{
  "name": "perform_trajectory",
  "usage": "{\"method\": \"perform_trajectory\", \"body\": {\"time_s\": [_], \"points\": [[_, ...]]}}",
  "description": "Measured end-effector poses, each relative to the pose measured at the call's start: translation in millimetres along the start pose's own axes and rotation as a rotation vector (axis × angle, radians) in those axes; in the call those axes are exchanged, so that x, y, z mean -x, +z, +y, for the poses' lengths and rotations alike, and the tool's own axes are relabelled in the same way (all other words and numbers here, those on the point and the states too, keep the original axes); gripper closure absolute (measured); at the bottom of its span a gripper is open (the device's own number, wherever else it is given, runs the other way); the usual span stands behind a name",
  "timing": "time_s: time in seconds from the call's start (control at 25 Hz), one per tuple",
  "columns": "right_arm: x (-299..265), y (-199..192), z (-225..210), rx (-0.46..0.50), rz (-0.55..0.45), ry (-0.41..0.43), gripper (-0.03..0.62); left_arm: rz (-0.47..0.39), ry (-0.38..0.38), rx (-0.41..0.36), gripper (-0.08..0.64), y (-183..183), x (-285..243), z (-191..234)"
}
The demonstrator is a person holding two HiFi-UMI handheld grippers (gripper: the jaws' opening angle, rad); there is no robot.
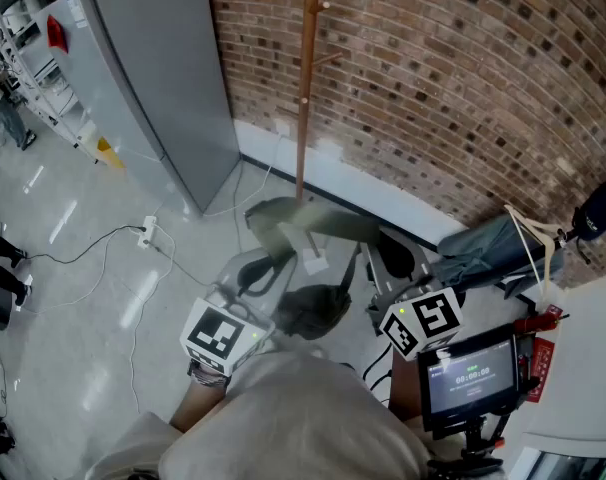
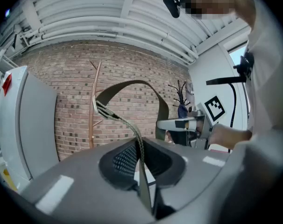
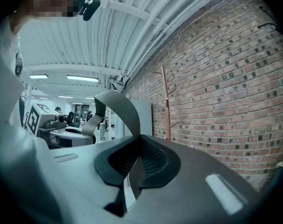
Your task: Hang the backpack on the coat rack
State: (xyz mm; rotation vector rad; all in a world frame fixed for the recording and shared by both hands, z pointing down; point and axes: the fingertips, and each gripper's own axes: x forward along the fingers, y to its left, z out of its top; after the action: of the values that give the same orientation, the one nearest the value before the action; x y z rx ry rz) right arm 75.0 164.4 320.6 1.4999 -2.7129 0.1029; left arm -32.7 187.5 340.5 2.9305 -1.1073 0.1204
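Left gripper (image 2: pixel 141 171) is closed down on a thin woven webbing (image 2: pixel 121 120) of the backpack (image 1: pixel 311 310), which is pinched between the jaws. The webbing is led up to the broad grey shoulder strap (image 2: pixel 132 85). Right gripper (image 3: pixel 132 171) is clamped shut on that broad strap itself. The strap is arched between the two grippers, and both are held level. In the head view the dark backpack body is seen hanging low between the grippers, blurred. It is held in front of the wooden coat rack (image 1: pixel 304 88) and is not yet hung on it. The rack is stood against the brick wall (image 1: pixel 453 88). A grey cabinet (image 1: pixel 163 78) is placed left of the rack. A power strip (image 1: pixel 148 231) with its cable is laid on the floor (image 1: pixel 73 298).
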Motion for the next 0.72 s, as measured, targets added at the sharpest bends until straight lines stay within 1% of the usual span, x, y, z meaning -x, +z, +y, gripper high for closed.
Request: {"method": "perform_trajectory", "body": {"time_s": [0.2,0.4,0.56,0.72], "points": [[-0.8,-4.5,3.0,-0.029,-0.002,-0.006,0.586,0.000,0.024,0.035,0.546,-4.3,7.0,8.9],[-9.5,-3.6,4.1,-0.066,-0.020,0.001,0.584,0.001,0.059,0.042,0.546,-4.3,10.4,29.1],[-21.1,-3.2,9.2,-0.064,-0.021,0.014,0.584,0.003,0.082,0.043,0.546,-5.4,12.3,47.3],[-34.4,-3.3,14.7,-0.049,-0.012,0.012,0.584,0.016,0.074,0.036,0.546,-6.5,13.0,61.2]]}}
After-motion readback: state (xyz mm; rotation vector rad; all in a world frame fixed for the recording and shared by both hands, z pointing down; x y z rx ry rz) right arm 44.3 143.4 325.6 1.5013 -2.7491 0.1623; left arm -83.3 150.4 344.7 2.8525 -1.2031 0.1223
